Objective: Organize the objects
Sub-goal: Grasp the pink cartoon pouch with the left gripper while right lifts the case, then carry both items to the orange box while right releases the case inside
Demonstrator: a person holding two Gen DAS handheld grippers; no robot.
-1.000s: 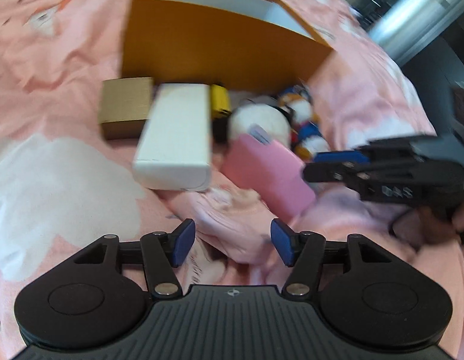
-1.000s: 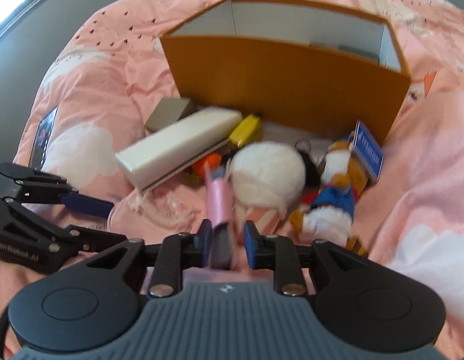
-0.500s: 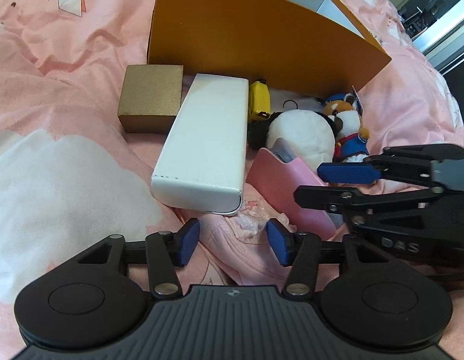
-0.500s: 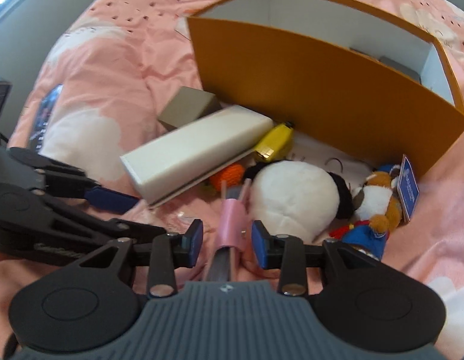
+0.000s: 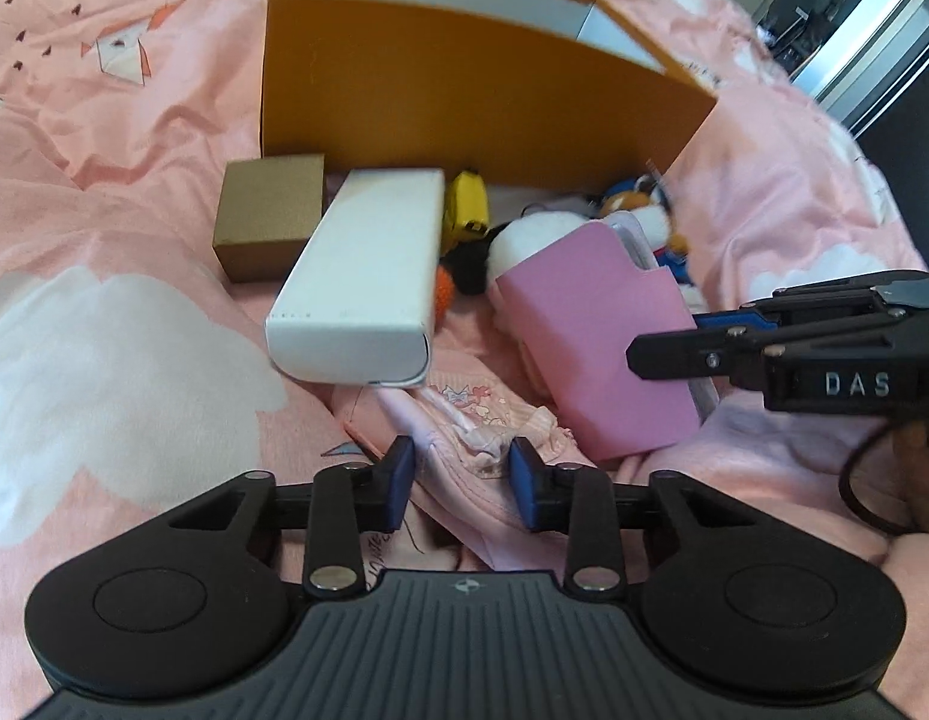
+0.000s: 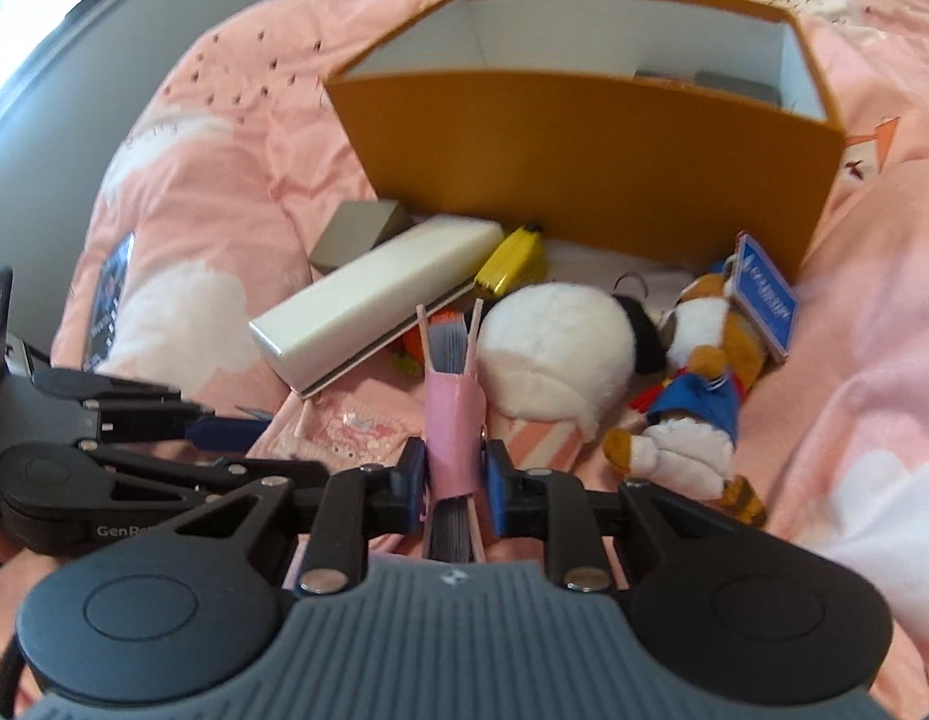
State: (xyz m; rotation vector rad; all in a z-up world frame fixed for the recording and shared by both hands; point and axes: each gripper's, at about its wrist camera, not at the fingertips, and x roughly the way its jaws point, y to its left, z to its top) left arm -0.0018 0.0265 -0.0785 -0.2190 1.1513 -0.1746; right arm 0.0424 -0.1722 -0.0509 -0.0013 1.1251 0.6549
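Note:
My right gripper (image 6: 450, 480) is shut on a pink card case (image 6: 453, 420) and holds it edge-on above the bed; the case also shows in the left wrist view (image 5: 596, 336) with the right gripper's fingers (image 5: 674, 354) on its right side. My left gripper (image 5: 462, 483) is open, its pads on either side of a fold of pink patterned cloth (image 5: 458, 420). An open orange box (image 6: 584, 144) stands behind the pile. A long white box (image 5: 362, 282), a brown cube box (image 5: 266, 210), a yellow toy (image 6: 515, 258), a white plush (image 6: 554, 354) and a fox plush (image 6: 698, 384) lie in front of it.
Everything rests on a pink quilt (image 5: 104, 312) with white cloud prints. A blue tag (image 6: 764, 306) hangs on the fox plush. A small orange thing (image 5: 443, 294) lies under the white box. Grey items lie inside the orange box (image 6: 704, 81). A dark leaflet (image 6: 110, 300) lies at the left.
My right gripper has closed on the pink case, which now stands higher. My left gripper has moved forward so the pink cloth fold lies between its pads.

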